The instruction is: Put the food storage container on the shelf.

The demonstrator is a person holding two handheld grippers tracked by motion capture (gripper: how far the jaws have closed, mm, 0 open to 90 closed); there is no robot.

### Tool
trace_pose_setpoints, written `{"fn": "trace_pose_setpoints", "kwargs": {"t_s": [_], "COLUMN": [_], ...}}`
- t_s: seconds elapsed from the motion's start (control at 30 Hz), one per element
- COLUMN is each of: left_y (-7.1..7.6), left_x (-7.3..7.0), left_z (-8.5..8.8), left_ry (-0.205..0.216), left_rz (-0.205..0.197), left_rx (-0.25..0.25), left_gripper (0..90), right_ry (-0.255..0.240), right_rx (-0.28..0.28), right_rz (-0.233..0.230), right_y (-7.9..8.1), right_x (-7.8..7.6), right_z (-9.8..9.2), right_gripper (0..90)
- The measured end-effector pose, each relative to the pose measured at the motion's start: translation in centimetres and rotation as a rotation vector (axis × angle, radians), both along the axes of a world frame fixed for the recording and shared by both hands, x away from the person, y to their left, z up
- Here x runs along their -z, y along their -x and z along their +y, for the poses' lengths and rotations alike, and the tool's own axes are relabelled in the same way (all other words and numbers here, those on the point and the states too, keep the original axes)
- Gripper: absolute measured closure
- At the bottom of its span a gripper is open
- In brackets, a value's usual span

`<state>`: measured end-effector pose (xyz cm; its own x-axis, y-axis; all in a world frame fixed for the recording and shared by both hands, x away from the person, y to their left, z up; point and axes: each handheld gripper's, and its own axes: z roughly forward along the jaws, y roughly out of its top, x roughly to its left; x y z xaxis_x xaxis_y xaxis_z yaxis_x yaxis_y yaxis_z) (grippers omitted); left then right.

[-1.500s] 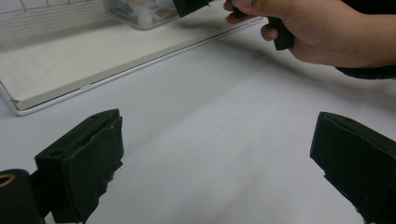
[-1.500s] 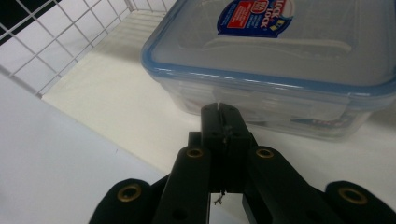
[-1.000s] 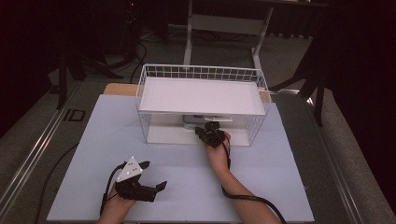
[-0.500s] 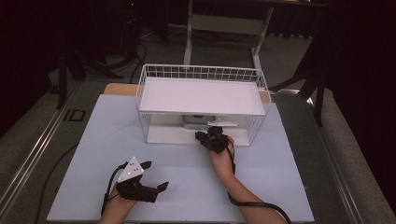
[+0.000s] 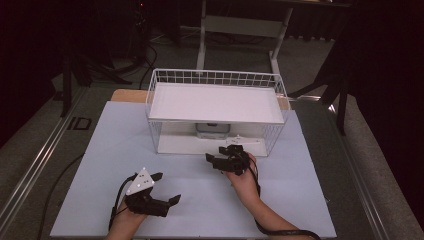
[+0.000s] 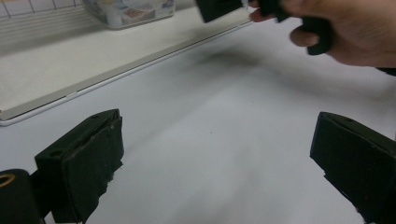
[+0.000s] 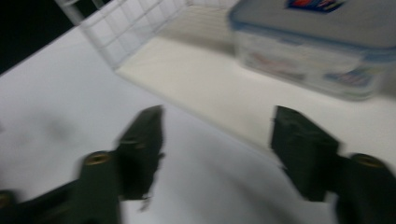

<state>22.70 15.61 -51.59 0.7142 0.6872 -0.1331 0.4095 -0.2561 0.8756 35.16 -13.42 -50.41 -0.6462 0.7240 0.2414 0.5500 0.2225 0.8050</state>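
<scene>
- Left tongs (image 5: 162, 192): low at the near left of the white surface (image 5: 100, 165), jaws wide apart, nothing between them. In the left gripper view only bare surface lies between the pads (image 6: 88, 172). Parked, well away from the rack.
- Wire rack (image 5: 217, 112): white, two levels, at the middle far side of the surface, open front toward the person. Top shelf bare.
- Plastic box (image 5: 212, 130): clear, lidded, on the rack's lower tray under the top shelf, roughly mid-width and set back toward the rear. In the right gripper view the box (image 7: 322, 51) has a blue-edged lid and printed label, and its long side runs across the tray, roughly parallel to the open front.
- Right tongs (image 5: 225, 159): just in front of the rack's lower tray edge, near side; jaws have just been opening and now stand apart with nothing between them.
- Key relation: the box lies ahead of the right tongs and deeper in the rack, slightly to the left in the high view, up and to the right in the right gripper view. Apart, not touching.
- Judgement: right tongs are far nearer; any reach for the box has to go level, in under the top shelf, through the open front. The left would have to cross the surface.
</scene>
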Motion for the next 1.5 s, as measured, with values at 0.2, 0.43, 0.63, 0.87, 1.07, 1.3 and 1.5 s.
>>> {"fn": "trace_pose_setpoints", "kwargs": {"t_s": [0.2,0.43,0.63,0.87,1.07,1.3,1.5], "left_y": [0.1,0.1,0.2,0.3,0.4,0.4,0.5], "left_x": [-0.1,-0.1,-0.1,-0.3,-0.4,-0.4,-0.5], "left_z": [-0.1,-0.1,-0.3,-0.5,-0.4,-0.3,-0.3], "left_ry": [0.001,0.002,0.005,0.007,0.014,0.016,0.018], "left_rz": [-0.004,-0.003,-0.008,-0.013,-0.012,-0.014,-0.016], "left_rx": [0.002,0.007,0.016,0.028,0.028,0.028,0.028], "left_gripper": [3.8,3.8,3.8,3.8,3.8,3.8,3.8], "right_ry": [-0.025,-0.013,-0.023,-0.022,-0.035,-0.031,-0.033], "right_rx": [-0.098,-0.143,-0.137,-0.149,-0.149,-0.152,-0.144], "right_rz": [-0.011,-0.059,-0.084,-0.103,-0.099,-0.094,-0.089], "right_y": [1.9,4.0,5.8,7.3,8.1,8.8,9.6], "right_x": [-0.2,-0.6,-1.2,-1.6,-1.5,-1.5,-1.4], "right_z": [-0.5,-1.6,-3.3,-4.6,-5.9,-7.2,-8.6], "right_gripper": [18.6,18.2,18.2,18.2,18.2,18.2,18.2]}}
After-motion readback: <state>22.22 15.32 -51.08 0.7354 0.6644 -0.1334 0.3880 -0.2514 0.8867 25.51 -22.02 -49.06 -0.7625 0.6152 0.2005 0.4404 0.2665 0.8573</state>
